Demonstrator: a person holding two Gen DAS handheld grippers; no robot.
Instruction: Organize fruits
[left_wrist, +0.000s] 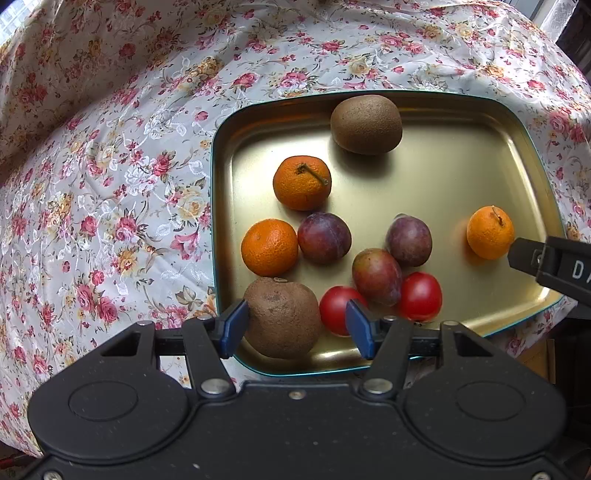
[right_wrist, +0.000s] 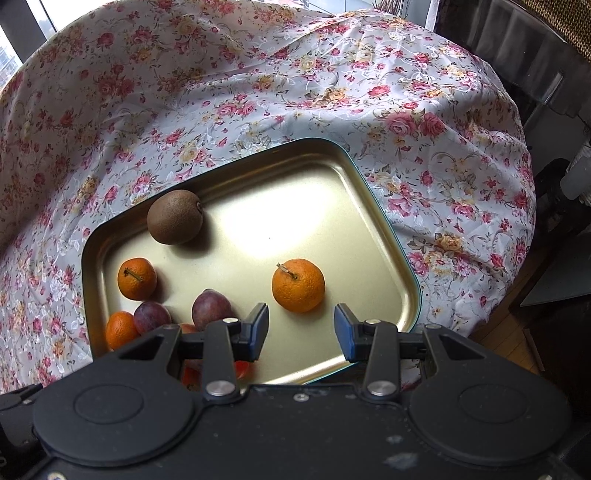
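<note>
A gold tray (left_wrist: 461, 166) holds the fruit. My left gripper (left_wrist: 297, 326) is open and straddles a brown kiwi (left_wrist: 282, 317) at the tray's near edge. Its left pad is against the kiwi and its right pad stands clear of it. Beyond lie two red tomatoes (left_wrist: 421, 297), three plums (left_wrist: 324, 237), two tangerines (left_wrist: 302, 182) and a second kiwi (left_wrist: 365, 123). My right gripper (right_wrist: 301, 328) is open with nothing between its jaws, just short of a lone tangerine (right_wrist: 298, 284). One right-gripper finger (left_wrist: 546, 258) shows beside that tangerine (left_wrist: 489, 232).
A floral tablecloth (right_wrist: 258, 92) covers the round table around the tray (right_wrist: 295, 221). The cloth drops off at the right edge, where dark furniture (right_wrist: 554, 277) stands. The tray's far right half is bare metal.
</note>
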